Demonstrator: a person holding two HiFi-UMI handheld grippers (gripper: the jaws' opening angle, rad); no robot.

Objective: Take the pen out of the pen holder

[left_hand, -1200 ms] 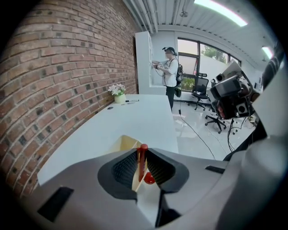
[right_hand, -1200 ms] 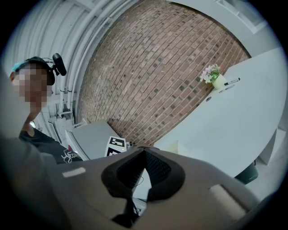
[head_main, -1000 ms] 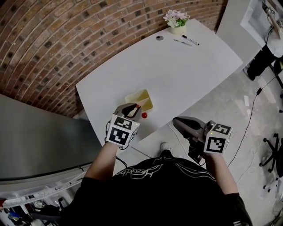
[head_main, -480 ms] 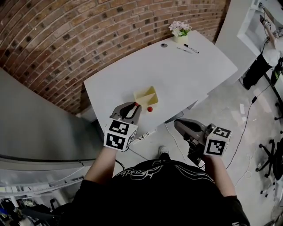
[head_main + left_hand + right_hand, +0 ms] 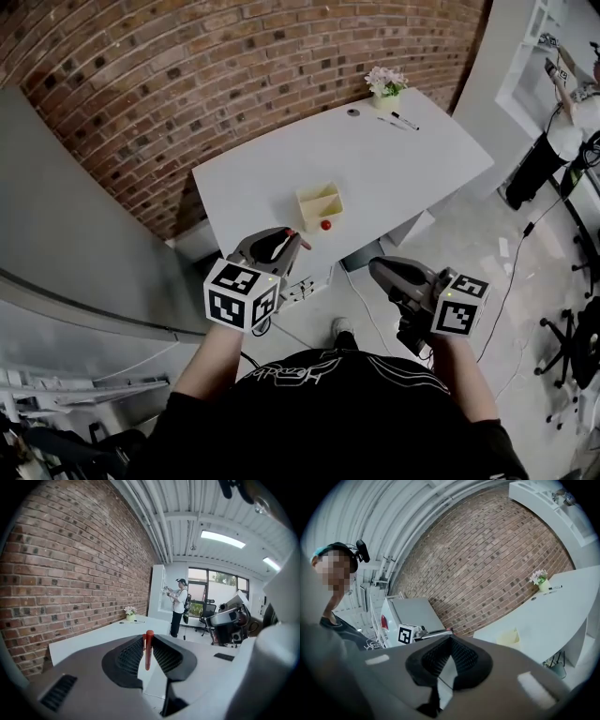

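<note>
A thin red pen (image 5: 148,649) stands upright between the pads of my left gripper (image 5: 148,638), which is shut on it. From the head view the left gripper (image 5: 296,240) is off the table's near edge, the pen's red end (image 5: 292,232) showing at its tip. The yellow pen holder (image 5: 320,203) sits near the table's front edge, with a small red ball (image 5: 325,225) just in front of it. My right gripper (image 5: 374,267) hangs over the floor to the right, shut with nothing in it. In the right gripper view its jaws (image 5: 450,640) are together and the holder (image 5: 509,637) lies beyond.
The white table (image 5: 394,164) stands against a brick wall. At its far end are a flower pot (image 5: 385,82), a black marker (image 5: 405,121) and a small disc (image 5: 352,112). A person (image 5: 564,141) stands by white shelves at the right. A grey cabinet (image 5: 84,262) is left.
Both grippers have drawn back from the table and risen, the left still carrying the red pen. The table and holder now look farther off.
</note>
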